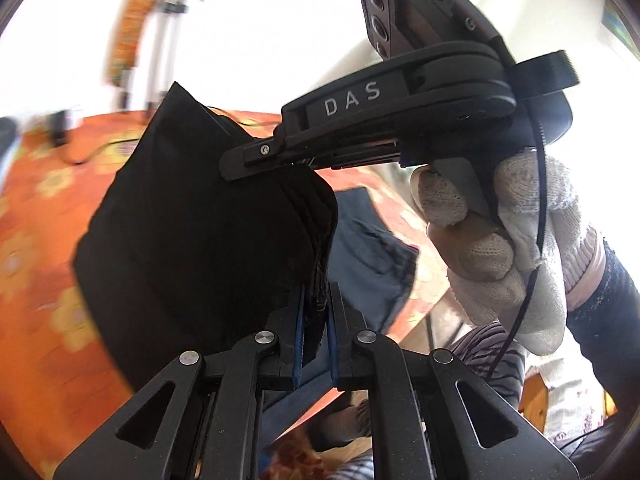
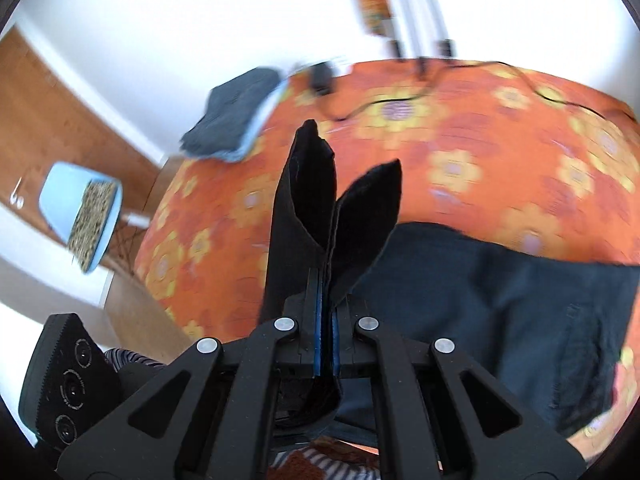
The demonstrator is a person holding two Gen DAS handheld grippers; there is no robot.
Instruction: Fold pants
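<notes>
Dark pants [image 2: 500, 300] lie partly on an orange flowered table [image 2: 480, 140], with one end lifted. In the left wrist view my left gripper [image 1: 316, 300] is shut on several stacked layers of the black pants [image 1: 192, 232], which hang up and to the left of it. The right gripper [image 1: 240, 164], held by a white-gloved hand [image 1: 500, 248], crosses above and pinches the same lifted cloth. In the right wrist view my right gripper [image 2: 326, 292] is shut on the pants edge [image 2: 308, 200], whose two flaps stand up past the fingertips.
A folded dark and light-blue cloth pile [image 2: 232, 120] sits at the table's far left corner. Black cables [image 2: 400, 100] and small devices lie along the far edge. A light-blue chair [image 2: 80, 216] stands on the wooden floor to the left. The other gripper's camera [image 2: 64, 380] shows low left.
</notes>
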